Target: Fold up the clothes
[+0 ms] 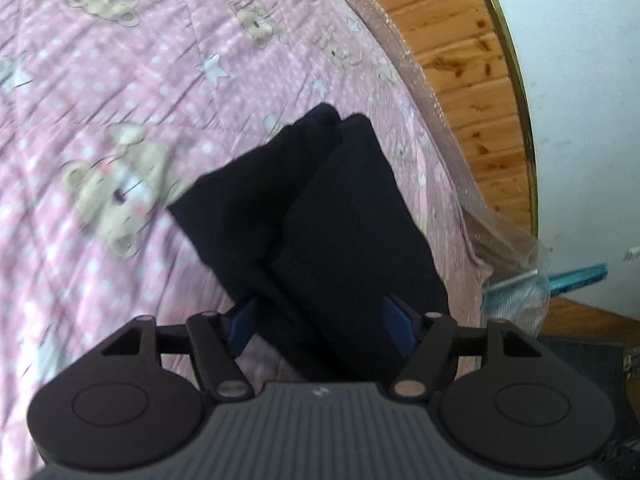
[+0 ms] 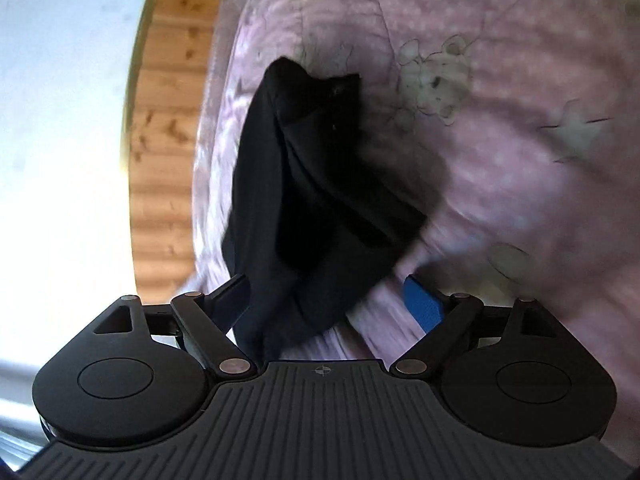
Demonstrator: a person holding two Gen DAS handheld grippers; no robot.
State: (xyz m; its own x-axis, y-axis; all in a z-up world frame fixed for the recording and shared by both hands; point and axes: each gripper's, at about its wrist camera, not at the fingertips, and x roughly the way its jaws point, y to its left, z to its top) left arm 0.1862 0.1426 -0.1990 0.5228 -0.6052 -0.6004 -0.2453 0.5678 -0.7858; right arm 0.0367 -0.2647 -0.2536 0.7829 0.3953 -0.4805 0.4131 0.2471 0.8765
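Observation:
A black folded garment [image 1: 320,208] lies in two thick lobes on the pink teddy-bear quilt [image 1: 120,128], near the bed's right edge. My left gripper [image 1: 318,314] is spread wide, and the garment's near end fills the gap between its blue pads [image 1: 398,322]. In the right wrist view the same black garment [image 2: 312,184] is bunched and blurred, over the quilt [image 2: 520,160]. My right gripper [image 2: 320,290] is open. The cloth rests against its left finger, and a strip of quilt shows between the cloth and the right blue pad [image 2: 424,304].
The bed's edge is wrapped in clear plastic [image 1: 440,120]. Beyond it are a wooden floor [image 1: 460,60] and a white wall [image 1: 580,100]. A teal object [image 1: 576,280] lies by the bed's corner. In the right wrist view the floor [image 2: 168,120] is on the left.

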